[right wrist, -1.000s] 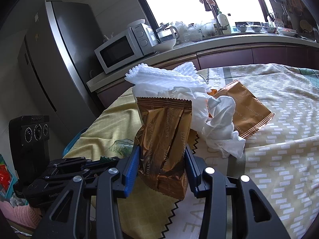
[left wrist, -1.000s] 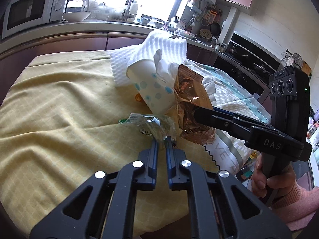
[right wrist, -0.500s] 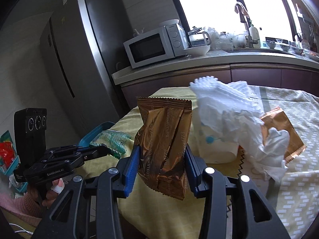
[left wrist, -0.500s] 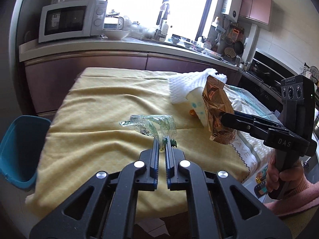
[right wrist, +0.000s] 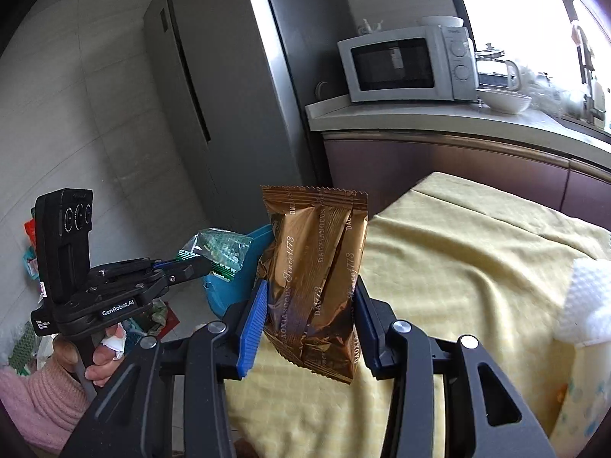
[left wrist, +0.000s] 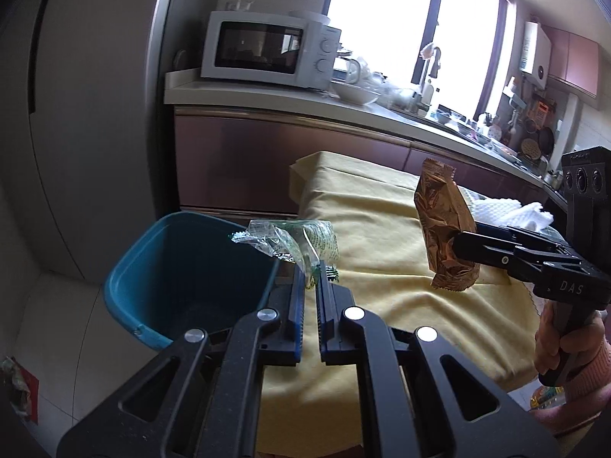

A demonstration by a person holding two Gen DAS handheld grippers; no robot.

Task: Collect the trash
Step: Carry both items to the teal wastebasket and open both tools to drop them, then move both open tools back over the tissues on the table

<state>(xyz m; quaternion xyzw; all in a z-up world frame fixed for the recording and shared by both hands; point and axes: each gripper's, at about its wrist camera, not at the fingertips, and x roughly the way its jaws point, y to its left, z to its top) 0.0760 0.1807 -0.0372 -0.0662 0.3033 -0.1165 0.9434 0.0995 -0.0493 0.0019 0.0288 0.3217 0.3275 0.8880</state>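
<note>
**Ana:** Teal plastic fills the left wrist view: the bin (left wrist: 183,267) sits on the floor just beside the corner of the table (left wrist: 382,236), and it looks empty inside as far as this angle shows. The left hand-held gripper (left wrist: 311,282) is clenched on a clear green-printed wrapper (left wrist: 286,240), which hangs over the bin's near rim.

**Ben:** So one piece is nearly home. And off to the right?

**Ana:** The right hand-held gripper (left wrist: 464,246) is over the yellow cloth with a bronze foil packet (left wrist: 445,229) pinched upright. Behind it, something white and crumpled (left wrist: 511,212) lies on the table.

**Ben:** Over to the right wrist view.

**Ana:** Blue pads squeeze the bronze foil packet (right wrist: 317,278) from both sides, so the right hand-held gripper (right wrist: 309,320) is grasping it above the table's edge. The left hand-held gripper (right wrist: 191,267) shows at left with the clear wrapper (right wrist: 217,252) in front of the bin (right wrist: 225,290). A white paper wad (right wrist: 588,301) waits at the far right.

**Ben:** My read: two pieces lifted, none dropped yet, and at least the white paper left to fetch.
</note>
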